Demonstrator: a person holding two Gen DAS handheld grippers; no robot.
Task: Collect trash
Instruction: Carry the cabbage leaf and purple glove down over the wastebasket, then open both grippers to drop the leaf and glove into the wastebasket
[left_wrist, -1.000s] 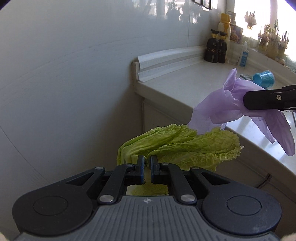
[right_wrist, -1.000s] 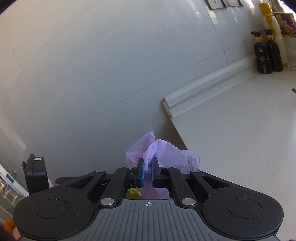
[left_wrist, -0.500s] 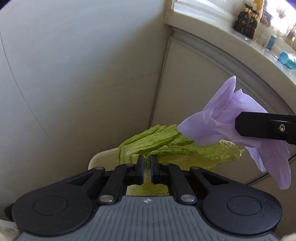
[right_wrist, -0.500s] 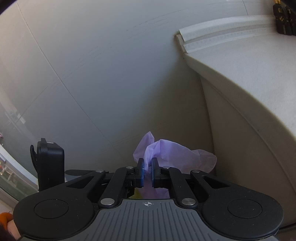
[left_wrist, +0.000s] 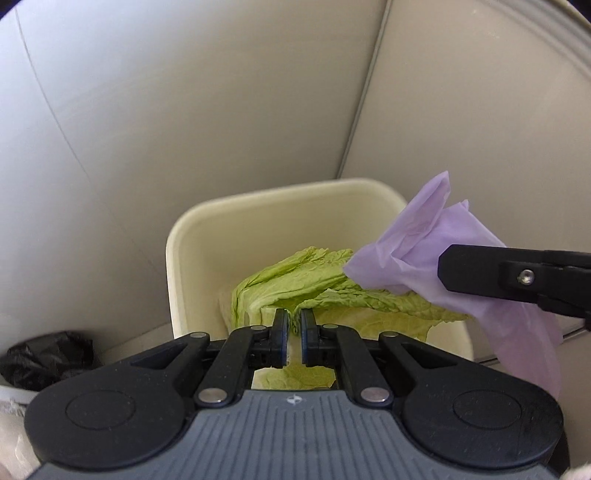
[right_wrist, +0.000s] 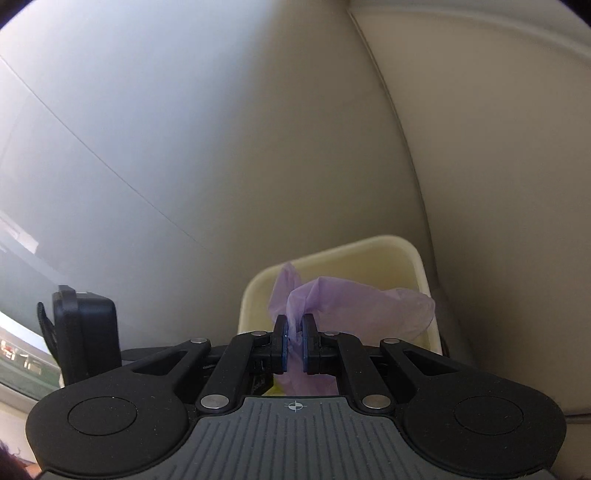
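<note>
Two scraps: crinkled green cabbage leaf (left_wrist: 332, 291), limp lilac glove (right_wrist: 354, 306).

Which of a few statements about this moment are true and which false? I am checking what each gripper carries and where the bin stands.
1. The left gripper is shut on a cabbage leaf. True.
2. The right gripper holds a blue cup. False: its fingers clamp a purple glove.
3. A cream bin stands open below both items. True.
4. The cabbage leaf already lies loose on the bin's floor. False: it is clamped in the left gripper.
5. The black bag hangs from the right gripper. False: it lies left of the bin.
</note>
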